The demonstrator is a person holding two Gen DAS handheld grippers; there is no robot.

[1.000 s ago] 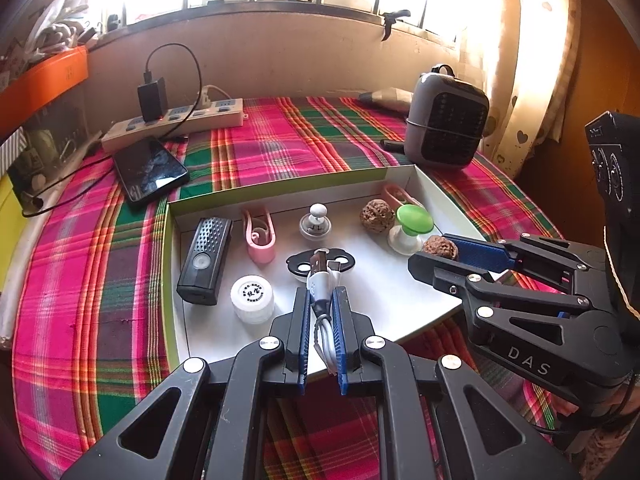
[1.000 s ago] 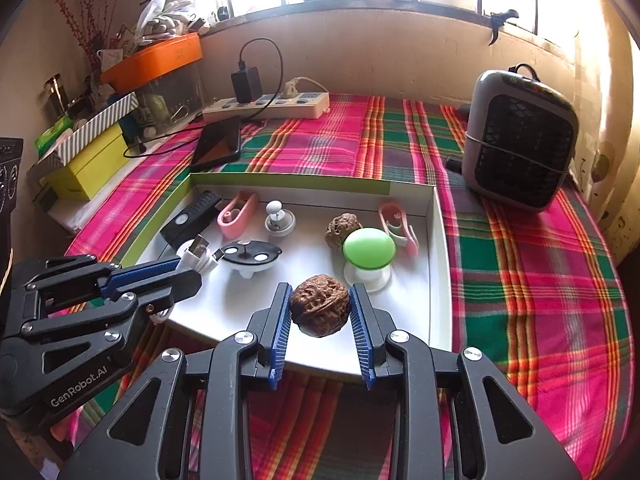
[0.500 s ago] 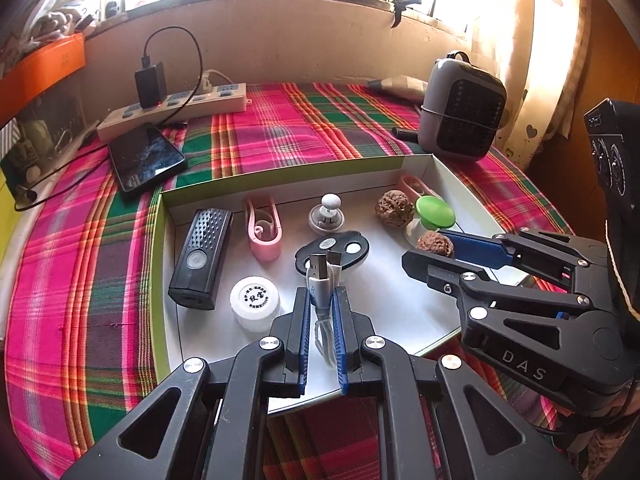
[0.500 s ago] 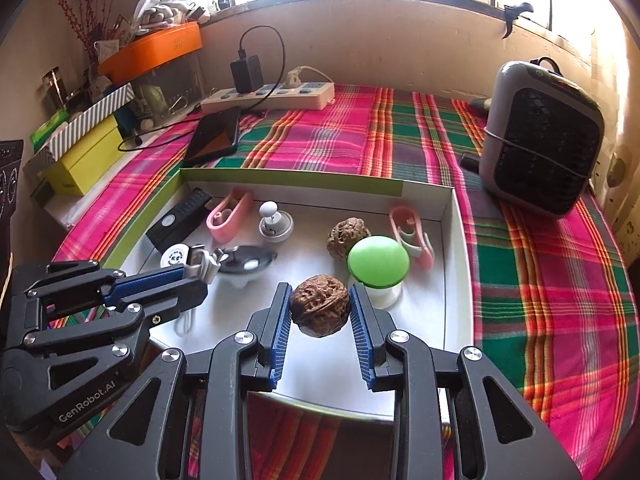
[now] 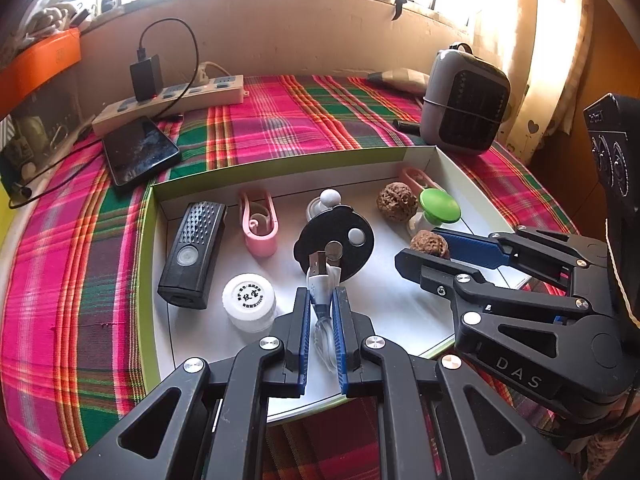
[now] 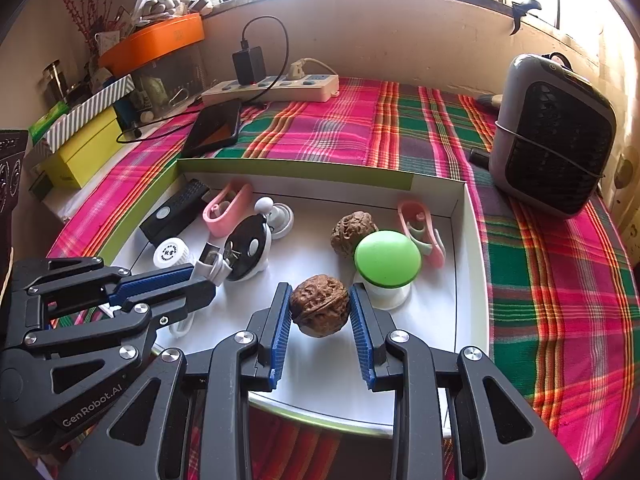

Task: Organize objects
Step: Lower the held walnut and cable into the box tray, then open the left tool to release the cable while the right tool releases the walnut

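Note:
A white shallow box (image 5: 400, 320) (image 6: 464, 240) lies on the plaid cloth. My left gripper (image 5: 320, 300) is shut on a white USB cable plug (image 5: 320, 280), held over the box front, just before a black panda-shaped disc (image 5: 334, 240). My right gripper (image 6: 319, 306) is shut on a brown walnut (image 6: 319, 306), held above the box floor beside a green mushroom-shaped object (image 6: 387, 258). A second walnut (image 6: 352, 232) lies behind it. In the left wrist view the right gripper (image 5: 424, 246) shows at the right with its walnut (image 5: 429, 242).
The box also holds a black remote-like device (image 5: 192, 254), a white round jar (image 5: 248, 300), two pink clips (image 5: 258, 224) (image 6: 420, 228) and a white knob (image 5: 326, 204). Behind stand a grey fan heater (image 6: 552, 136), a phone (image 5: 138, 152) and a power strip (image 5: 168, 100).
Both grippers have moved forward and lower over the box, each keeping its hold. The USB plug now sits closer to the black disc, and the walnut nearer the green mushroom.

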